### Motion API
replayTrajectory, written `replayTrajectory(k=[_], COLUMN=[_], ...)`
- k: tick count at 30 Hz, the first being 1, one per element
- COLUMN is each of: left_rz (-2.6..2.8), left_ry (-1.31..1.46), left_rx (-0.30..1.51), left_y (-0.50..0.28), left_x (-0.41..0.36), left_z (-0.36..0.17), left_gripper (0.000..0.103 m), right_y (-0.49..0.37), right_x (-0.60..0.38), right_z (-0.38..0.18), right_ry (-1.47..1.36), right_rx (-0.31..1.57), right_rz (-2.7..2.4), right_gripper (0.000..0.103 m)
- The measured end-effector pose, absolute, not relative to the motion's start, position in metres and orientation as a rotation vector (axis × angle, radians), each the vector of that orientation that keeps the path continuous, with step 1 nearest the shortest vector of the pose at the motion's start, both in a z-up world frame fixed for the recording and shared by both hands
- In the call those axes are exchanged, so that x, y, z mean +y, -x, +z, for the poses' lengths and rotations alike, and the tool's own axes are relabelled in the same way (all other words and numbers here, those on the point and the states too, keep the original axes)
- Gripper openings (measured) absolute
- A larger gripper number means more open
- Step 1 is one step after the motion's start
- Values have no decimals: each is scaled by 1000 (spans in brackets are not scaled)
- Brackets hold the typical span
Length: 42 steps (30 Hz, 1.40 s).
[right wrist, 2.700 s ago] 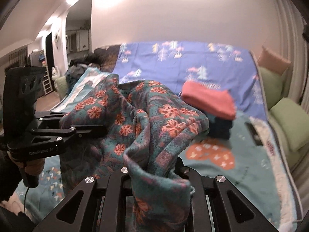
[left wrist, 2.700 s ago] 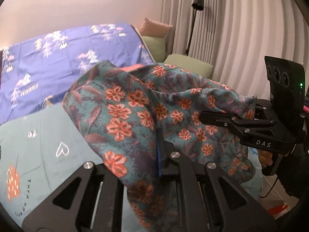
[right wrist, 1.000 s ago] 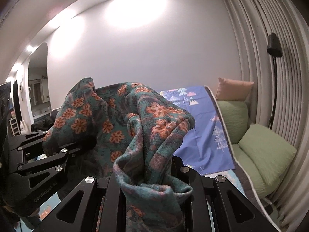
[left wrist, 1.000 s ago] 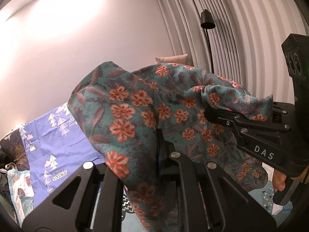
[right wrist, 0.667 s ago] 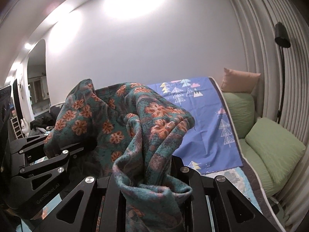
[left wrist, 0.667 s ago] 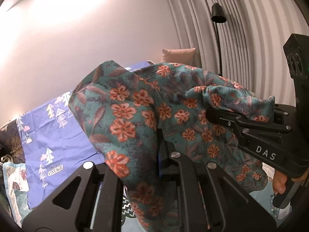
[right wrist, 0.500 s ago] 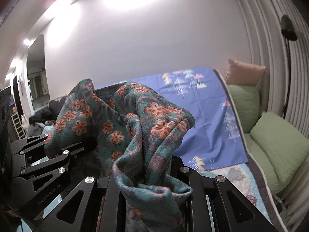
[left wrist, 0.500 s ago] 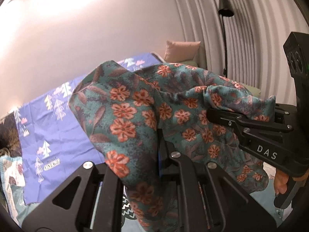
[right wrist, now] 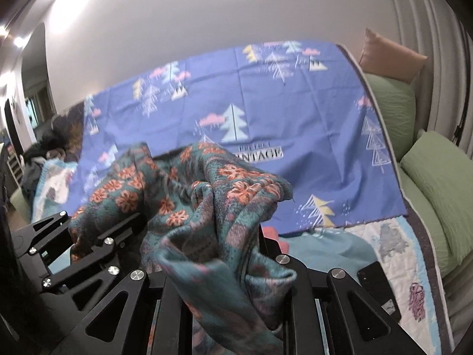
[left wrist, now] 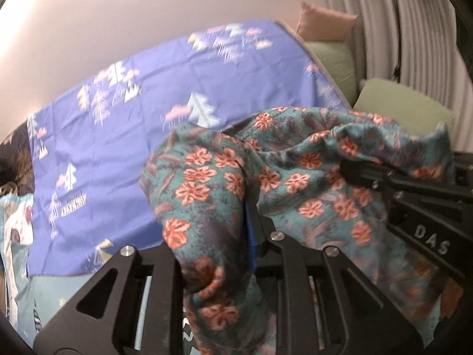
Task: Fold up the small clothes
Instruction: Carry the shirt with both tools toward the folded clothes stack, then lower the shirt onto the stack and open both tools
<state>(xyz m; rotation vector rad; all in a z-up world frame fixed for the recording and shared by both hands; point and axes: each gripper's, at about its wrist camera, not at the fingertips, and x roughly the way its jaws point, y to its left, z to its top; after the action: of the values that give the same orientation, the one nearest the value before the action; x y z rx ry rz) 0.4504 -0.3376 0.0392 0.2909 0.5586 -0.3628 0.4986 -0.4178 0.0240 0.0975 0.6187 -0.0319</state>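
A teal floral garment [left wrist: 295, 183] with orange flowers hangs in the air between both grippers, above the bed. My left gripper [left wrist: 248, 207] is shut on one bunched edge of it. My right gripper [right wrist: 233, 230] is shut on another bunched edge of the garment [right wrist: 183, 195]. The right gripper also shows at the right of the left wrist view [left wrist: 408, 195], close by. The left gripper shows at the lower left of the right wrist view [right wrist: 97, 248]. The fingertips of both are hidden by cloth.
A blue tree-print sheet [right wrist: 266, 103] covers the far half of the bed, over a teal quilt [right wrist: 340, 248]. Green cushions [right wrist: 437, 171] and an orange pillow [right wrist: 390, 56] line the right side. A phone [right wrist: 378, 281] lies on the quilt. Dark clothes [right wrist: 44, 153] are piled at the far left.
Both grippers, still holding the garment, have tilted down from the wall toward the bed. The garment sits lower in both views.
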Motion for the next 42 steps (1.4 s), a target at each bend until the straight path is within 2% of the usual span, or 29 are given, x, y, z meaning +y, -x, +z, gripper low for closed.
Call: replayTrajectory(k=[5,9,17,19,21,24,31,34,39,42], left_rz=[-342,-332,-308,-303,-295,-281,-234,-194,-204,-251], left_ry=[-353,-329,-371,-387,-406,-417,-440,-479,-483,-428], left_rx=[609,629,618,611,601,580,551,493,438,432], left_y=[-467,-470,-475,-473,-470,-465,-447,-430,-386,-350], left_x=[-342,-343,-346,-346,-345,-343,-334,-325,-305,-288], left_z=[-1,-14,-22,-21,-19,-15,-1,11,33,51], left_gripper=[30,35,38,38,39,42,51,56,58,67], right_y=[-529,-537,-539,-534,-523,-506,-467,-441,-378,-330], right_x=[-418,-424,-444,-448,-455,-461,-473,-463,-440,-423], right_z=[-16,-39,-46,-41,-36,-29,-10,2,16,23], right_ry=[-51,-22,-131,-161,-189,-168,-194,-90,-32,-73], right_rx=[731,777,827,833,825,806,783,739,678,646], right_rz=[-81,-141,-150,-153,-148,-179,-255,-342,-336,-270], right_gripper=[21,40,59,68,70,80,82,82,82,82])
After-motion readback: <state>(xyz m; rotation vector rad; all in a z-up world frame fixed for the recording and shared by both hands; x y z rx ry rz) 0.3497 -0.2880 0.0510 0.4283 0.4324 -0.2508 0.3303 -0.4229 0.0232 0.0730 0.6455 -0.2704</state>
